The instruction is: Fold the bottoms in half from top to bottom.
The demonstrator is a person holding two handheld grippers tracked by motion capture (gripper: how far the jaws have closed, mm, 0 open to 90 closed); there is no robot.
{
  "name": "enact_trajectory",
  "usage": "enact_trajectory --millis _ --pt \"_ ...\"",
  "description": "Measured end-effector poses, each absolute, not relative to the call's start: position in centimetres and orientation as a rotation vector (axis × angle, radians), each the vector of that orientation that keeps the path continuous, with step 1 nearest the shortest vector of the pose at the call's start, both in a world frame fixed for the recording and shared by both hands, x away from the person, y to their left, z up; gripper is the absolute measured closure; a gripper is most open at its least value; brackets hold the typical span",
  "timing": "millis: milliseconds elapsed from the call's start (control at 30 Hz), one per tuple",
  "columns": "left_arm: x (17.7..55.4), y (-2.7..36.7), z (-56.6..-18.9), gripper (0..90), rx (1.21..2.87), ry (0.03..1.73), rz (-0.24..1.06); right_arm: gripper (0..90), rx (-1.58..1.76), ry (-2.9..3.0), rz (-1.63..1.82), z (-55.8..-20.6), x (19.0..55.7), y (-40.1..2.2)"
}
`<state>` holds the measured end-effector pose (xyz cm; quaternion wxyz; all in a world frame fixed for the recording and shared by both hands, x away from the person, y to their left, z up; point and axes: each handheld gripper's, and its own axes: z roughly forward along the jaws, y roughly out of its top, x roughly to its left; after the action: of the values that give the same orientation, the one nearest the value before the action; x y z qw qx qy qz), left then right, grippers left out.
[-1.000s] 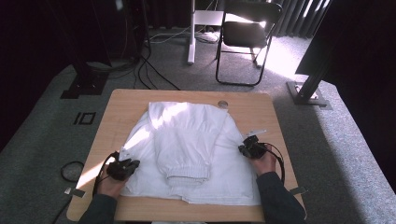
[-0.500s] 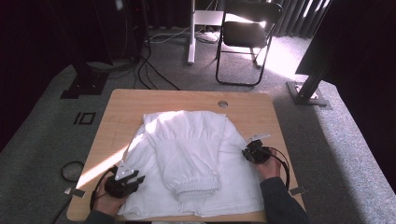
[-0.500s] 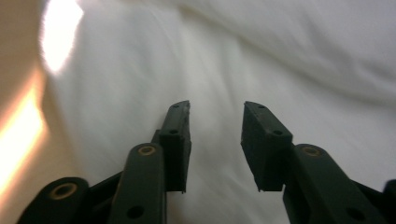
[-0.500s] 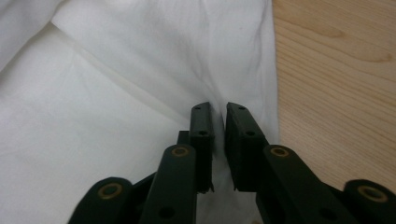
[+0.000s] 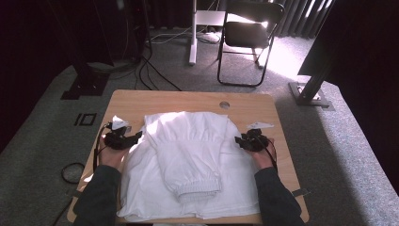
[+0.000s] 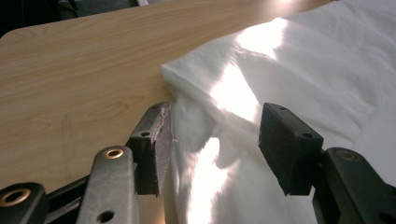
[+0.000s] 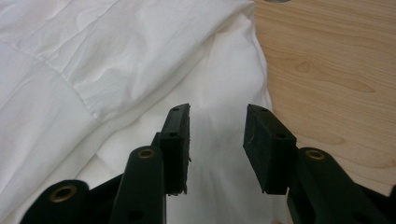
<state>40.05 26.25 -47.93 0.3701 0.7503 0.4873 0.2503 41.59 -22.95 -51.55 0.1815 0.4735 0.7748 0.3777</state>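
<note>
A white long-sleeved garment [image 5: 155,188] lies flat on the wooden table [image 5: 141,101]. One sleeve is folded down its middle and ends in a ribbed cuff [image 5: 197,189]. My left gripper [image 5: 138,137] sits at the garment's left edge near the shoulder. Its jaws have just been opening and stand apart over the cloth [image 6: 243,79], with the pads [image 6: 161,140] not pressing on it. My right gripper [image 5: 238,142] is at the garment's right edge. Its jaws have also just been opening, and the white fabric [image 7: 93,70] lies loose beneath the gap in my right gripper [image 7: 217,135].
A round cable hole [image 5: 224,104] sits in the table near its far edge. Bare wood [image 7: 327,60] runs along the right of the garment. Beyond the table stand a black chair [image 5: 249,33], floor cables [image 5: 155,75] and a black stand base [image 5: 310,92].
Both grippers have let go of the cloth and opened. The left hand moved from the near left corner up along the garment's left edge. The garment now lies flatter.
</note>
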Motion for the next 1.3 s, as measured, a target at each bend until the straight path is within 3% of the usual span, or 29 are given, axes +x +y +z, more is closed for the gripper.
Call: enact_trajectory --millis 200,367,633,867,1033,1200,1300 --pt "43.4 25.3 -48.6 38.8 1.927 1.290 0.602 53.5 1.256 2.156 0.896 -49.6 41.3 -22.1" --pt "45.5 24.5 -50.1 35.6 1.920 1.352 0.557 40.2 1.231 2.178 1.053 -47.6 43.6 -21.6" --pt "47.8 23.0 -51.6 27.9 1.908 1.425 0.522 22.3 1.348 2.174 1.158 -49.8 48.1 -20.0" --pt "49.5 22.8 -51.7 25.2 1.822 1.517 0.534 18.6 1.488 2.137 1.164 -51.4 52.0 -18.6" --pt "50.1 23.4 -53.2 19.9 1.851 1.597 0.518 17.8 1.546 2.152 1.061 -52.7 53.7 -17.6" --pt "50.2 23.6 -53.4 16.9 1.902 1.603 0.633 16.8 1.613 2.161 0.947 -54.0 54.6 -17.3" --pt "50.4 23.9 -53.9 16.8 1.907 1.629 0.572 17.0 1.629 2.156 0.926 -54.4 54.9 -17.1"
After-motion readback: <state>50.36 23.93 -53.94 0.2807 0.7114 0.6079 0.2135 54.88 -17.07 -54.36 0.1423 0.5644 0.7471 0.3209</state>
